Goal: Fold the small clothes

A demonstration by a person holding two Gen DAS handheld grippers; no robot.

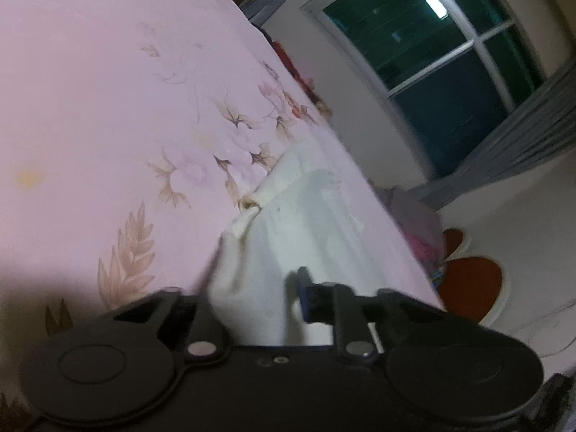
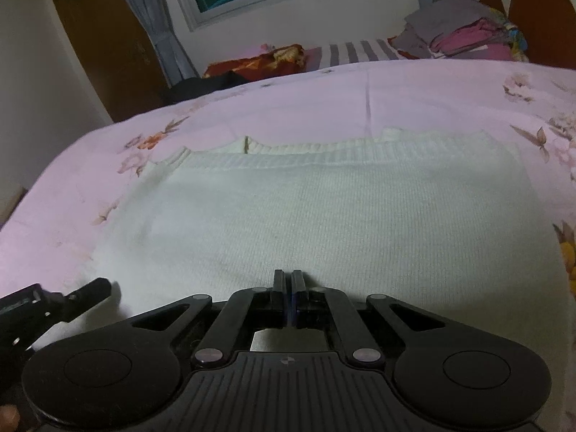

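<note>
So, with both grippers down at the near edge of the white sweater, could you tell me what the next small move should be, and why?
Probably lift both grippers together and carry the near edge toward the ribbed hem. The left gripper is shut on a raised bunch of the sweater, and the right gripper is shut at the near edge; whether it pinches fabric is unclear. The rest lies flat on the pink sheet.

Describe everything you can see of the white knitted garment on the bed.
The white knitted garment looks like soft wool, cream-white, with a ribbed band along its far edge and a few faint marks. It lies spread mostly flat on the pink floral bedsheet. The right gripper is shut at its near edge; the left gripper pinches a lifted fold at its side.
</note>
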